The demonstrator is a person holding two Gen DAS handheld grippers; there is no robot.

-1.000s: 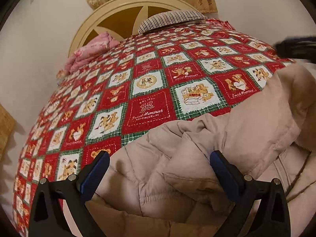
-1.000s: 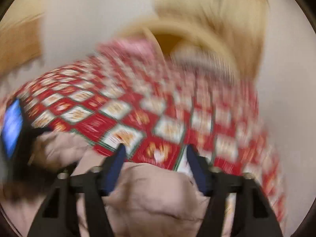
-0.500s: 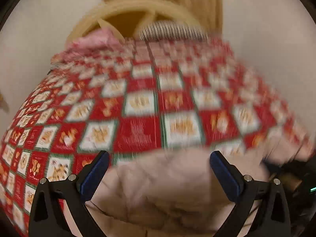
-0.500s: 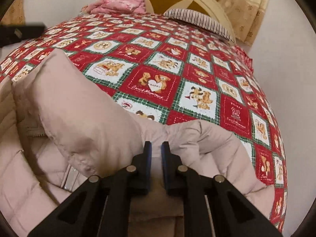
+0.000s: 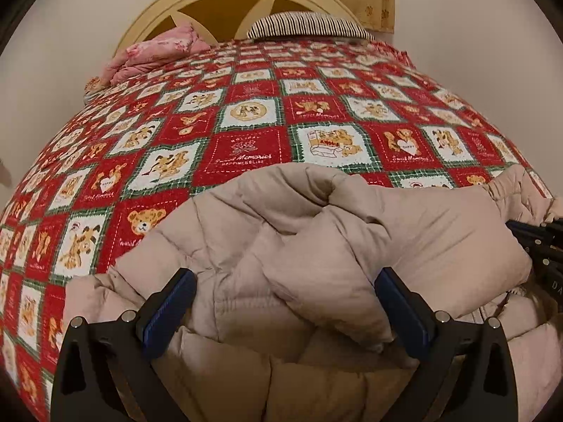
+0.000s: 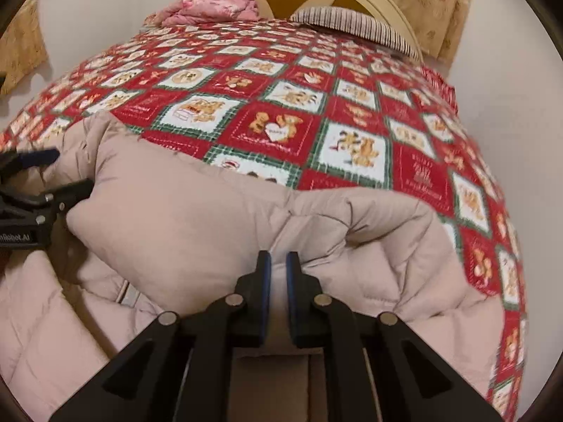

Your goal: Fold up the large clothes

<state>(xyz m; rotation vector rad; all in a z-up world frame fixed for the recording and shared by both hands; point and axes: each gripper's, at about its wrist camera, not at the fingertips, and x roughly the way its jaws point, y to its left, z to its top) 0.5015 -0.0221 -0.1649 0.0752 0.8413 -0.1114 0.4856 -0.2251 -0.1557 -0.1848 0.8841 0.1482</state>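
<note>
Fingers [image 6: 278, 274] pinched on jacket [image 6: 197, 211], angled downward

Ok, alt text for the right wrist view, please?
Right gripper is shut on a fold of a beige puffer coat lying on a red teddy-bear quilt. The left gripper reaches in open at the left edge.

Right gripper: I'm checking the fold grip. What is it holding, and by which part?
The right gripper pinches the beige padded jacket at a quilted fold near its edge.
</note>
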